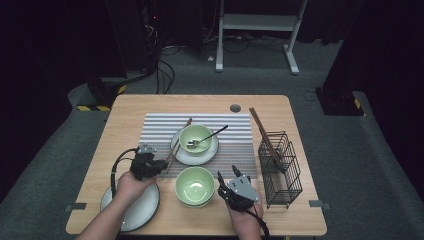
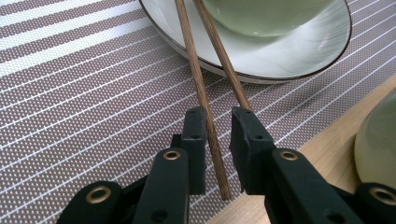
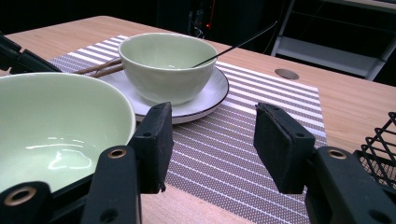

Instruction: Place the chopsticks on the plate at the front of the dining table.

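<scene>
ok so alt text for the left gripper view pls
The left claw straddles the near ends of two wooden chopsticks, its black jaws close on either side of them. The chopsticks run up over a striped placemat onto the rim of a white plate that holds a pale green bowl.

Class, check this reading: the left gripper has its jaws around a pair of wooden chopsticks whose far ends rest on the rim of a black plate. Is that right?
Not quite: the plate is white with a thin dark rim line, not black, as the left gripper view shows. The rest stands: the left gripper has its jaws around the wooden chopsticks, whose far ends rest on that plate's rim.
</scene>
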{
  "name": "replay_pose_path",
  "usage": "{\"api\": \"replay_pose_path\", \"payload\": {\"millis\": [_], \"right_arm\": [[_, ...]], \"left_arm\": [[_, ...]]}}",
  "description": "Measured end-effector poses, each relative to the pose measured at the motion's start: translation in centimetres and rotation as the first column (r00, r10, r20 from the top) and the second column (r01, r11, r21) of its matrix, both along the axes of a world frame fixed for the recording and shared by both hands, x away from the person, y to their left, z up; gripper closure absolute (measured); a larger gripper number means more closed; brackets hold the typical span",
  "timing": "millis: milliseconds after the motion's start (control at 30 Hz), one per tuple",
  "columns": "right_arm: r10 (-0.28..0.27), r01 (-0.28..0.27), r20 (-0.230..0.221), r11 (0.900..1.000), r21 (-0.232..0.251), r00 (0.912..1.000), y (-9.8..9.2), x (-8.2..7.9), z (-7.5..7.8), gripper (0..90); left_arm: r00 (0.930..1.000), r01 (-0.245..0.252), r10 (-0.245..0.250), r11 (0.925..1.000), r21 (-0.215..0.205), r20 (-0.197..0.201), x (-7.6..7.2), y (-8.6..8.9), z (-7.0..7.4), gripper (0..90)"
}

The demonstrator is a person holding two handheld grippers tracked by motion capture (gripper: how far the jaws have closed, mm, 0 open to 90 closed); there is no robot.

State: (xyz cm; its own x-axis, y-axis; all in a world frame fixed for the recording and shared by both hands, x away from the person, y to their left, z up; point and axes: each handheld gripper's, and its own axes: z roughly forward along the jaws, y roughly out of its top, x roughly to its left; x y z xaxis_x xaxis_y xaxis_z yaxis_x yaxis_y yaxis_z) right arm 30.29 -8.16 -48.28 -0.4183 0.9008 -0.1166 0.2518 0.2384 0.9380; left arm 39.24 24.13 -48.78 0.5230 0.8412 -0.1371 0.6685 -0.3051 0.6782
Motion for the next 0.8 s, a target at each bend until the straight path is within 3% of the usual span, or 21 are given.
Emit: {"api": "replay_pose_path", "payload": {"millis": [67,200,800], "right_arm": [[-0.002,0.002,0.001,1.000,0.003,1.0000,-0.01,-0.02,0.01,47.2],[0.002,-0.002,-0.001,1.000,0.000,1.0000,0.08,0.01,-0.04,47.2],[0.003,-0.003,0.003,1.000,0.000,1.0000,0.16,-0.02,0.02,47.1]], "left_arm": [[1.0000,-0.003,0.003,0.9999,0.012,0.005,-0.02,-0.05,-0.07,75.2],[0.9999,-0.014,0.014,0.9999,-0.004,-0.001,-0.01,0.00,-0.24,75.3],[0.9995,0.021,-0.022,0.9998,0.006,0.024,0.58,-0.36,0.58,76.9]]}}
